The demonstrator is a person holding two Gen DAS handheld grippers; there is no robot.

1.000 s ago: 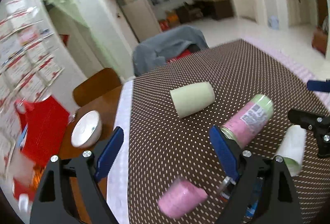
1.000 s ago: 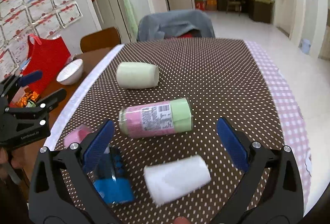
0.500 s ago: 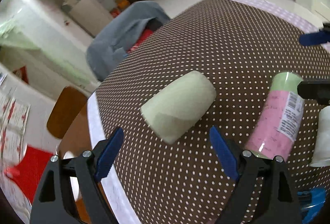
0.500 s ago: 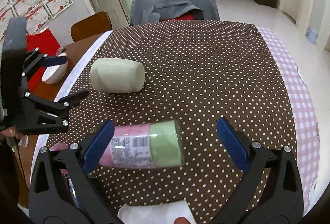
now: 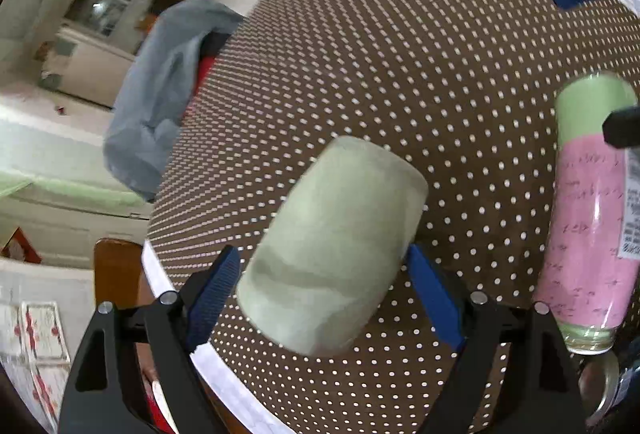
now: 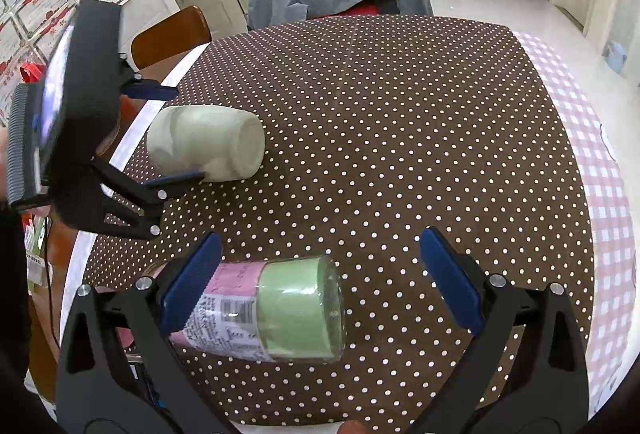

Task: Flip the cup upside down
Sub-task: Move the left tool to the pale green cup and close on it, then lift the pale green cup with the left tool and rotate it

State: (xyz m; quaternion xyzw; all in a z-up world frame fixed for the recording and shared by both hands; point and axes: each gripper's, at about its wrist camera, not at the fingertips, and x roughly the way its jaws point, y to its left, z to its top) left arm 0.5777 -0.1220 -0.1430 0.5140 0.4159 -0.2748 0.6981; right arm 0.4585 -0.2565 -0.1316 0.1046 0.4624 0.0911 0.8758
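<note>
So we've got the pale green cup [image 5: 332,250] lying on its side near the desk [image 6: 400,122] edge, sitting between the spread fingers of our left tool [image 5: 324,298], not clamped; right tool [image 6: 320,278] is wide apart too, hovering over the pink-and-green bottle [image 6: 272,310].

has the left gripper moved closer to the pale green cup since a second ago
Yes. The left gripper has advanced across the dotted tablecloth and now straddles the pale green cup, open.

Bottle [image 5: 588,218] close beside cup [image 5: 332,250]
</note>
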